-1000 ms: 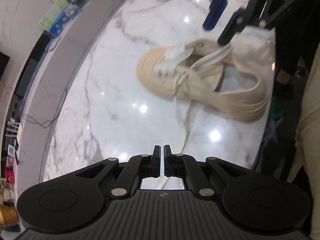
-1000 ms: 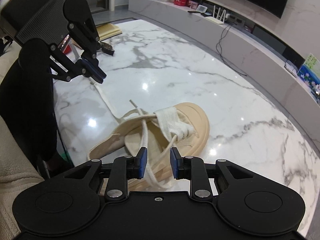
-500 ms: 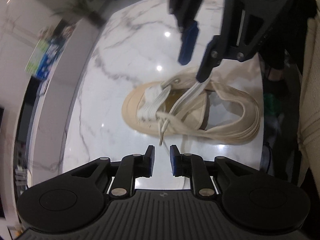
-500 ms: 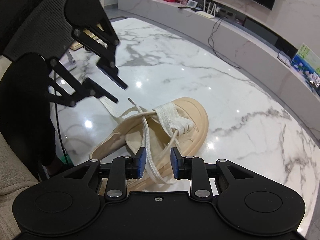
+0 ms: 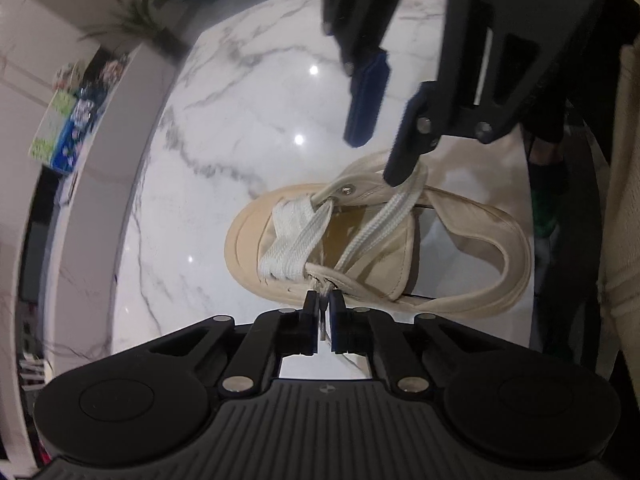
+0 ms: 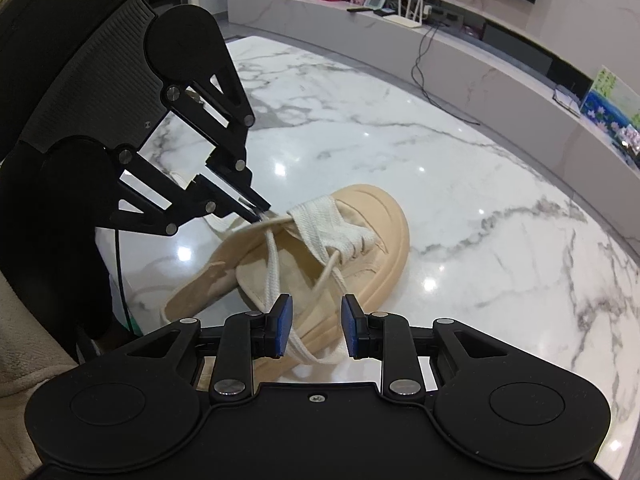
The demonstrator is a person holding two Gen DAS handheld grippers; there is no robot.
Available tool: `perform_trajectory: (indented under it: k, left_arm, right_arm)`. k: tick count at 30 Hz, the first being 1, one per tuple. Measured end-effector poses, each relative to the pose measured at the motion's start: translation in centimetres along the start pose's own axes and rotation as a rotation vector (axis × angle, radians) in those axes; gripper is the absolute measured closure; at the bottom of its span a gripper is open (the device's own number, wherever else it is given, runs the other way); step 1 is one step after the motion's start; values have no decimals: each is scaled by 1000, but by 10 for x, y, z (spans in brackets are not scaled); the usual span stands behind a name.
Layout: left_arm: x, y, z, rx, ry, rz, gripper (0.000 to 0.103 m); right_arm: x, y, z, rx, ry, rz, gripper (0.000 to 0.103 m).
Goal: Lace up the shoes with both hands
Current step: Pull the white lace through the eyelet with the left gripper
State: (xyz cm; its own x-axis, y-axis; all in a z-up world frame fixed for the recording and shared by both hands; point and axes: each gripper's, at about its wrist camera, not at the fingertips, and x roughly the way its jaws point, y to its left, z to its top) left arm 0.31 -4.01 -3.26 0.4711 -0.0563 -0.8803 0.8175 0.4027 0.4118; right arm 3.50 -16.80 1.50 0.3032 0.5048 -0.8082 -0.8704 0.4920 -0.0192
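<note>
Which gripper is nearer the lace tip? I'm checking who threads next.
Left. The left gripper is closed around the lace tip at the shoe's edge; the right gripper hangs open over the opposite side.

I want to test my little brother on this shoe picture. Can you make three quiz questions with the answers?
1. True or false: the shoe is black.
2. Which gripper has its fingers wide apart: A left gripper, B right gripper?
3. Fill in: the left gripper's tips pinch the end of the white ____.

Key: 1 false, it is beige. 2 B. 3 lace.
</note>
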Motion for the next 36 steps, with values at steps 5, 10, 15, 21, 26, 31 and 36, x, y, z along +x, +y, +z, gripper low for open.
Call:
perform_trajectory:
  k: [5,10,15,21,26,31,36]
  left_arm:
    - [-6,9,-17,-89,51,23,100]
    - [-13,11,-47,-168,135,42,100]
    - [-26,6,-76,-241,210,54,102]
    - [-42,-2,-92,-293,233,75,102]
    - [-54,-5,-75,-279,139,63,89]
    - [-45,-6,-50,-223,66,65,83]
    - [-32,0,-30,-195,8,49,83]
  right_arm:
    - [-2,0,-1,-2,-9,-6,79]
    - [-4,2,-2,-3,-17,-10,79]
    - [-6,6,-2,-14,-25,-2,78]
    - [3,12,7,-31,-15,-2,84]
    - [7,23,11,-130,4,-59,83]
    - [4,22,13,-150,13,-65,82]
    - [6,19,12,-135,44,-53,82]
